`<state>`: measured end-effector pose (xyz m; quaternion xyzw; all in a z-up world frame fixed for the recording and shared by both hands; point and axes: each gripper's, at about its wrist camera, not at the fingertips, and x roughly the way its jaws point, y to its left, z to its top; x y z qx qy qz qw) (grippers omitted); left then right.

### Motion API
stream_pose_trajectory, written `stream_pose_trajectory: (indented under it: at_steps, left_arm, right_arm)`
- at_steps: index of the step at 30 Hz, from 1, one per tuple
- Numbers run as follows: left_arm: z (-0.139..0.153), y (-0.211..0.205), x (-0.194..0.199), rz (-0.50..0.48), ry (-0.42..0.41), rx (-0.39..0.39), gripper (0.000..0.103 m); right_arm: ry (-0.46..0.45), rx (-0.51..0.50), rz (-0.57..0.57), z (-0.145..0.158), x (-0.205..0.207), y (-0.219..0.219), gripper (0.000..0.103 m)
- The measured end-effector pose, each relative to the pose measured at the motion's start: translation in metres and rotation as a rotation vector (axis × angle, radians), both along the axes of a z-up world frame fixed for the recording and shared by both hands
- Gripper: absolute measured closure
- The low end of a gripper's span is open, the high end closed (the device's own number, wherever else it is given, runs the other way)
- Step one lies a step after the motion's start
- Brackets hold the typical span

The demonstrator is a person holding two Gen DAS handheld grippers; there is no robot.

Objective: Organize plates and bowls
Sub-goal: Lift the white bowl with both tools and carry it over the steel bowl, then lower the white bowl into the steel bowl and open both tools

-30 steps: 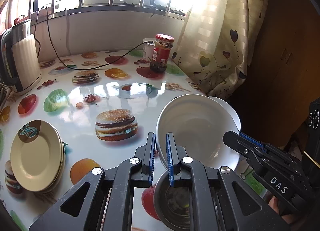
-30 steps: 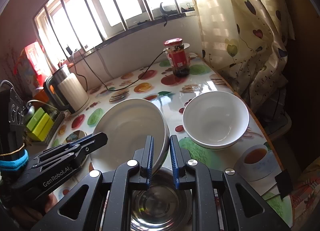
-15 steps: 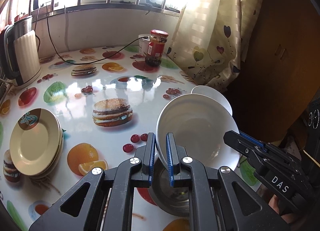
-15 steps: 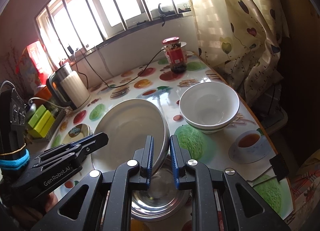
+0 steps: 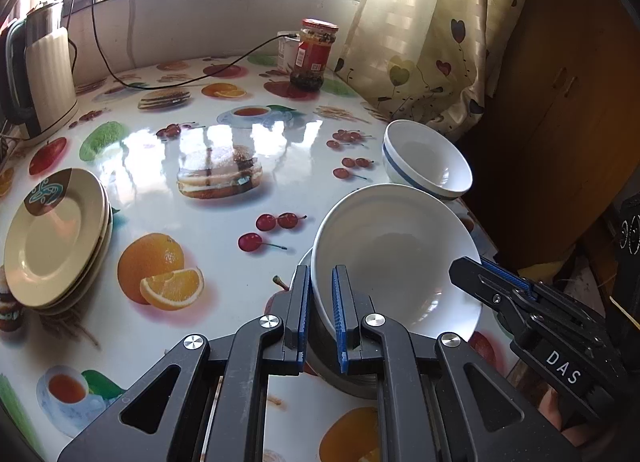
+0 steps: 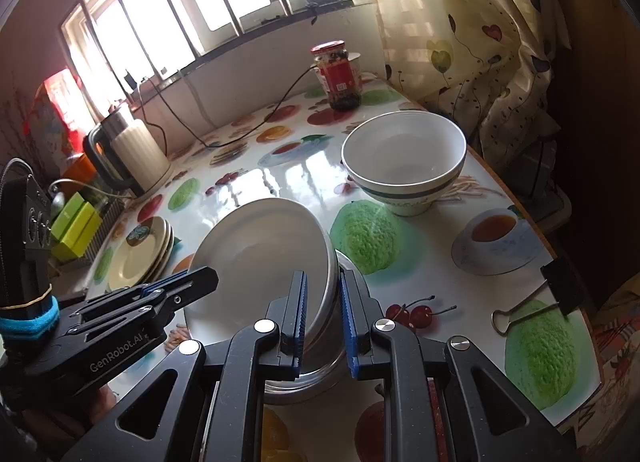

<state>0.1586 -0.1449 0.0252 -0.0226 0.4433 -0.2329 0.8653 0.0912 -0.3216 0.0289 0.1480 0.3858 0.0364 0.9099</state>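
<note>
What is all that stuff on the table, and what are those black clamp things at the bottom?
White dish: one, white, tilted above a metal bowl, gripped on both rims.
Metal bowl: one, steel, on the table under the dish.
Striped bowl: one, white with a dark band, near the table's right edge.
Plates: a stack, cream, on the left side.
Jar: one, red lid and label, at the back.
Kettle: one, white and steel, back left.
Binder clip: one, black, right table edge.
Left tongs: black with blue pads, closed on the dish's left rim.
Right tongs: the same, closed on its right rim.
</note>
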Motion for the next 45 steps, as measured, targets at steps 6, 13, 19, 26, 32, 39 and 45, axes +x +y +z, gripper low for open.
stream_pose_trajectory:
  at_steps: [6, 13, 19, 26, 32, 39, 45]
  left_arm:
    - [-0.006, 0.000, 0.000, 0.000, 0.019, 0.006, 0.092]
    - [-0.008, -0.001, 0.000, 0.001, 0.032, 0.007, 0.092]
    - [-0.009, -0.002, 0.001, -0.002, 0.036, 0.013, 0.092]
    - [-0.012, -0.003, 0.004, -0.003, 0.046, 0.020, 0.092]
    - [-0.013, -0.004, 0.004, -0.001, 0.051, 0.021, 0.092]
    - [-0.013, -0.003, 0.005, -0.001, 0.053, 0.016, 0.092]
    - [-0.013, -0.003, 0.006, -0.002, 0.055, 0.013, 0.092]
  right_arm:
    - [0.026, 0.011, 0.002, -0.009, 0.001, -0.002, 0.086]
    - [0.041, 0.009, 0.003, -0.013, 0.002, -0.001, 0.086]
    - [0.056, 0.013, 0.003, -0.016, 0.004, -0.002, 0.085]
    - [0.066, 0.017, 0.001, -0.018, 0.005, -0.003, 0.084]
    - [0.066, 0.020, 0.002, -0.018, 0.006, -0.003, 0.084]
    - [0.068, 0.018, 0.001, -0.018, 0.006, -0.003, 0.084]
    - [0.065, 0.021, 0.000, -0.019, 0.006, -0.004, 0.084]
